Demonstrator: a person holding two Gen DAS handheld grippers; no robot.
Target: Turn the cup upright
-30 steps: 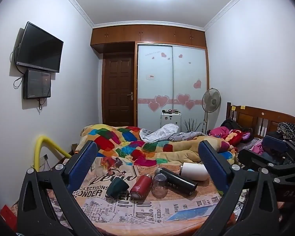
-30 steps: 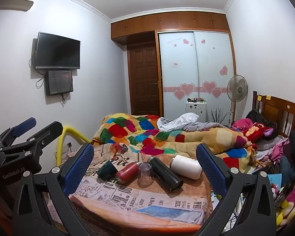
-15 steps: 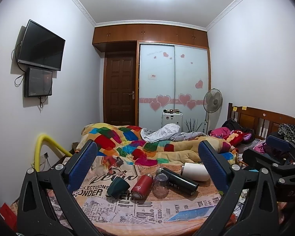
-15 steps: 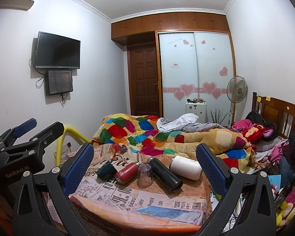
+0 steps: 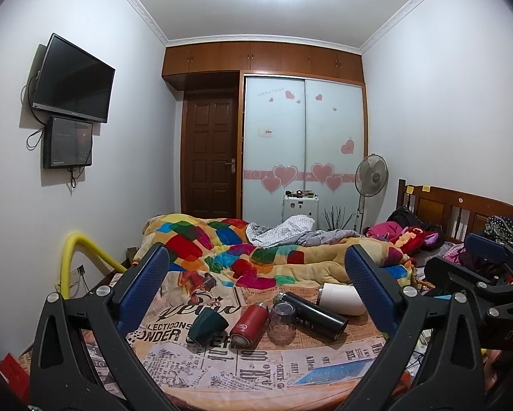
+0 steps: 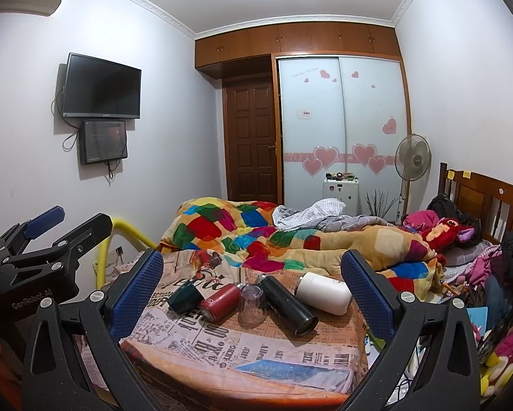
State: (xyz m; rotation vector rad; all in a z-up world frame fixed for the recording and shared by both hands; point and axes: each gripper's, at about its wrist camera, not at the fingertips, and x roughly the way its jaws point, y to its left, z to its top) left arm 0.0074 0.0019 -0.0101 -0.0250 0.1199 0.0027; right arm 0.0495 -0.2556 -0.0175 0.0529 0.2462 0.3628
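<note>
While five vessels sit together on the newspaper-print cloth [image 5: 222,359] covering the counter, only one is a plain drinking cup: the clear cup [image 5: 281,322], standing mouth-down between the red flask [image 5: 249,324] and the black flask [image 5: 313,313]. One dark green cup [image 5: 207,323] lies tipped on its side at the left end of the row, and one white bottle [image 5: 340,303] lies on its side at the right end, so the count is two cups, two flasks and one bottle. Both tools hover short of the counter, level and aimed at the row: the left tool [image 5: 254,281] is spread wide and empty, the right tool [image 6: 251,282] likewise wide and empty. From the right wrist the left tool's side shows at the frame's left edge; from the left wrist the right tool's body appears at far right.
</note>
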